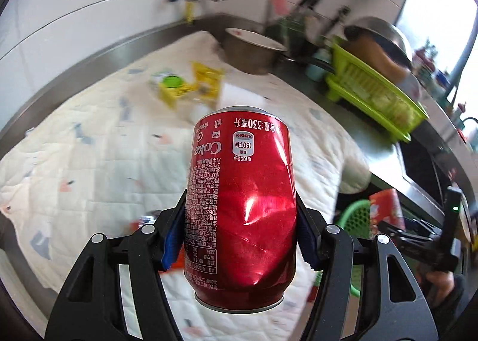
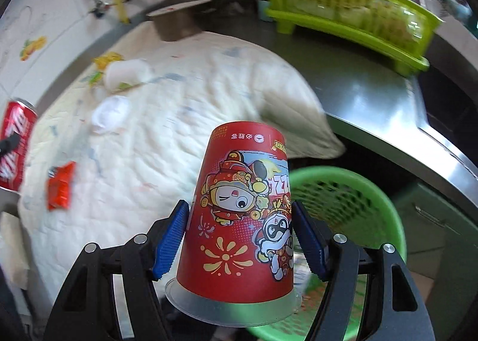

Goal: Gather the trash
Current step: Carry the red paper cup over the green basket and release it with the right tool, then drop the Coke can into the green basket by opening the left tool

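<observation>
My left gripper (image 1: 239,236) is shut on a dented red Coke can (image 1: 242,206), held upside down above the white quilted cloth (image 1: 98,161). My right gripper (image 2: 240,239) is shut on a red paper cup (image 2: 239,215) with cartoon figures and a clear lid, also upside down, at the cloth's edge beside the green mesh basket (image 2: 358,200). The same can (image 2: 15,147) shows at the far left of the right wrist view. The cup (image 1: 385,209) and the other gripper appear at the right of the left wrist view. A red wrapper (image 2: 61,190), a white lid (image 2: 109,114) and yellow packets (image 1: 206,84) lie on the cloth.
A lime green dish rack (image 2: 352,9) stands on the steel counter (image 2: 373,102) at the back right. A metal pot (image 1: 254,51) sits behind the cloth near the tiled wall. Pans and utensils crowd the far counter. A white crumpled cup (image 2: 128,72) lies by the packets.
</observation>
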Available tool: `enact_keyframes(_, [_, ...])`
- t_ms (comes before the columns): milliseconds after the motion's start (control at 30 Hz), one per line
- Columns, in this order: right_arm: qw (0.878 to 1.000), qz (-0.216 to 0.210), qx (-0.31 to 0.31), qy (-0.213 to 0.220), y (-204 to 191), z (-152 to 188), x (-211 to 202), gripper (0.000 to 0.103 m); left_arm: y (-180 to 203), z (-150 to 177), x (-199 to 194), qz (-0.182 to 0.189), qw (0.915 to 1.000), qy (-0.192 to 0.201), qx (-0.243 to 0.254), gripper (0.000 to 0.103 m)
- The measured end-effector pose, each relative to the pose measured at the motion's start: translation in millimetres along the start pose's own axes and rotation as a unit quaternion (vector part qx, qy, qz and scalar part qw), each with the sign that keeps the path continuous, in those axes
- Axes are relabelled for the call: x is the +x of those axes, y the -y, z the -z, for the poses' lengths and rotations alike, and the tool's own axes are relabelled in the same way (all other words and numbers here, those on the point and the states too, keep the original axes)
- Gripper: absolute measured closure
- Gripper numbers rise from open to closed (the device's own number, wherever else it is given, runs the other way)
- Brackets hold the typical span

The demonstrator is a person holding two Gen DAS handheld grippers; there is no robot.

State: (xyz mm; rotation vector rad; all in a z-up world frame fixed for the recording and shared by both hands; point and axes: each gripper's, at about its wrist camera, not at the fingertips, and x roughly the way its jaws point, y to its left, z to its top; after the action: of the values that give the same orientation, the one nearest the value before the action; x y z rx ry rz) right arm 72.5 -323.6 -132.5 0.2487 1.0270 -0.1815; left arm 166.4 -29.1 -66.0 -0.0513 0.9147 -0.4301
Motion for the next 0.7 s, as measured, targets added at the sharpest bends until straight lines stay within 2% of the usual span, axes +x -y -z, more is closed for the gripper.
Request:
enact_keyframes(167, [0.999, 0.040, 0.019, -0.016, 45.6, 31.5, 14.3, 0.035, 58.5, 11.3, 11.4, 0.031, 0.9985, -0.017, 0.041, 0.041])
enact_keyframes(300, [0.997, 0.045, 0.054, -0.025, 80.4, 54.3, 22.4, 0.035, 96.2, 19.8, 24.3, 0.050, 0.9957, -0.033, 0.070, 0.041])
enact_keyframes(367, [0.996, 0.045, 0.068, -0.023, 90.9, 60.0, 21.6, 0.034, 116.6, 24.6, 30.9, 0.058, 0.9936, -0.044, 0.086, 0.041])
enact_keyframes(467, [0.996, 0.047, 0.076, -0.015, 99.0, 64.0, 14.0, 0.027, 141.7, 33.6, 39.6, 0.075, 0.9902, -0.057, 0.103, 0.041])
enact_keyframes(700, [0.995, 0.047, 0.086, 0.014, 113.3, 74.4, -21.2, 0.025, 192.6, 55.4, 65.2, 0.100, 0.9809, -0.088, 0.142, 0.041])
